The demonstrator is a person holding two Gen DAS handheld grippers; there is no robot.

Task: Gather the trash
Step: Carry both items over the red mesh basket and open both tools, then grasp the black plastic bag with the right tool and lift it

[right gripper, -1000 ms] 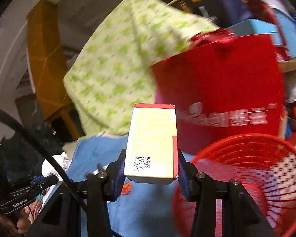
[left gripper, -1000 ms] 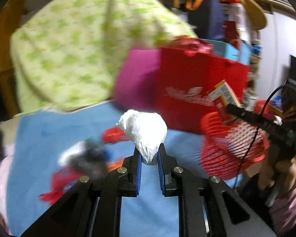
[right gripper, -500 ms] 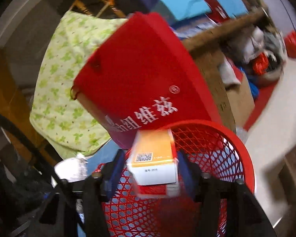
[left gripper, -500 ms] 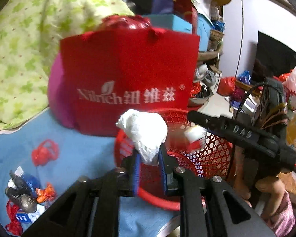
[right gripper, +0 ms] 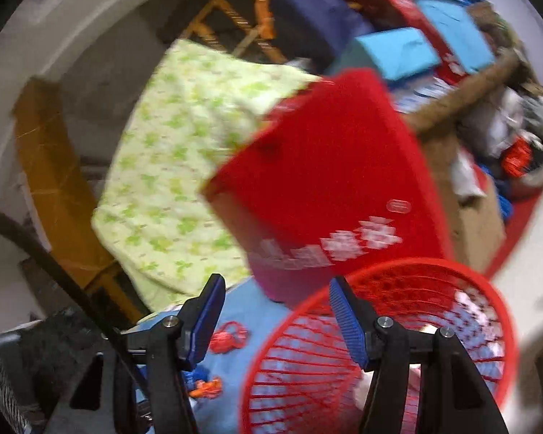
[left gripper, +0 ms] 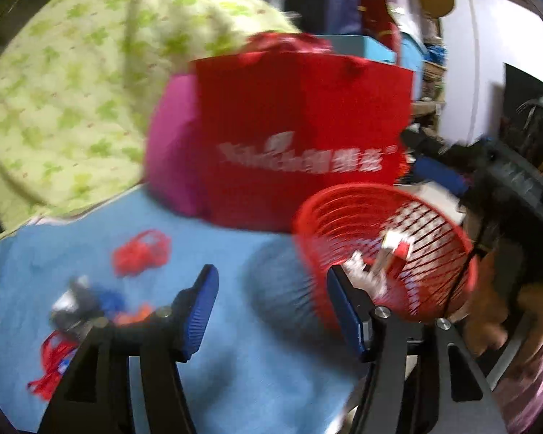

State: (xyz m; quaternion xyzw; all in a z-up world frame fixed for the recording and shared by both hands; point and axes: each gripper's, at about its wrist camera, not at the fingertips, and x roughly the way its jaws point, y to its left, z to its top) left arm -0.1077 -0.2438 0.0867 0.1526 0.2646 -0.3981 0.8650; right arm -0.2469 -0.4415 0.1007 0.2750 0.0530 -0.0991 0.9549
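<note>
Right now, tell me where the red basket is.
In the left wrist view the red basket stands at right on the blue cloth, just before the red bag.

The room is crowded and dimly lit. A blue cloth (left gripper: pixel 235 369) covers the flat surface in the foreground. Behind it a pale green patterned quilt (left gripper: pixel 72 83) lies heaped, with an orange-brown wooden frame (right gripper: pixel 50 188) beside it in the right wrist view. A red bag with white lettering (left gripper: pixel 300 137) stands against a magenta cushion (left gripper: pixel 170 152). Further back, shelves carry blue boxes (right gripper: pixel 394 54) and dark cloth. A white wall (left gripper: pixel 488 58) rises at the right, with a dark screen (left gripper: pixel 525 101) before it.
</note>
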